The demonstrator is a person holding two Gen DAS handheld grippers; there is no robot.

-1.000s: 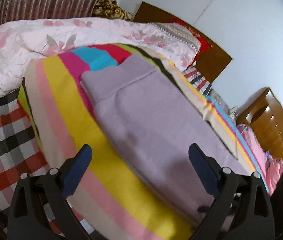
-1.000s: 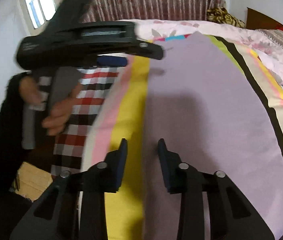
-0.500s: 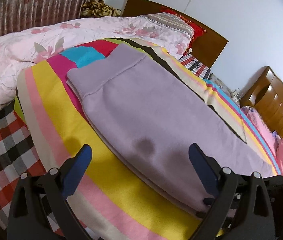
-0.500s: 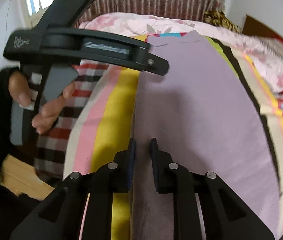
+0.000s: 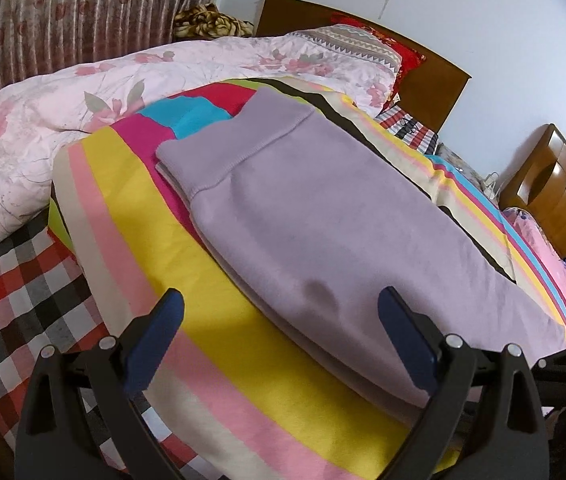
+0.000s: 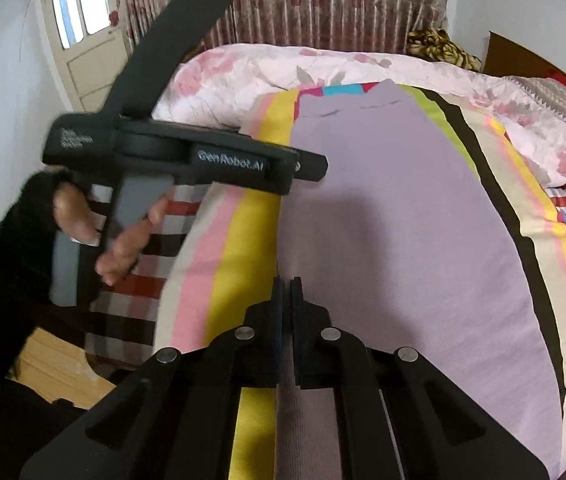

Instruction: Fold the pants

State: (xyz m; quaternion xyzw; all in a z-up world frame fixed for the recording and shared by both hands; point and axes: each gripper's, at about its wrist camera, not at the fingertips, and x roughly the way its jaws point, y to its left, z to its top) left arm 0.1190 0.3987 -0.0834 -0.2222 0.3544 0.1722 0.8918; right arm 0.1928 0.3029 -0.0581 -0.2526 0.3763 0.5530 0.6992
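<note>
Ahead of our left gripper (image 5: 279, 320), whose blue-padded fingers (image 5: 155, 336) stand wide apart with nothing between them, the lilac pants (image 5: 323, 216) lie on the striped blanket (image 5: 123, 216); their near long edge runs between the two fingers, and the right finger sits over the fabric while the left one hangs above the yellow and pink stripes. Our right gripper (image 6: 286, 300) has its fingers drawn together almost to touching, and the pants' near edge (image 6: 383, 220) runs right in under their tips, so they look pinched on the hem, though the tips hide the actual contact. From that claw the garment stretches away forward and to the right, with its waistband at the far end beside the floral quilt (image 6: 243, 76). The left gripper's black body (image 6: 187, 156) crosses the view to the left of the right claw, held in the left hand (image 6: 119, 236) above the blanket's edge and the checked sheet (image 5: 7, 300). The pants look smooth and flat, doubled lengthwise so that layered edges show along the near side, with a stitched band across the waist.
</note>
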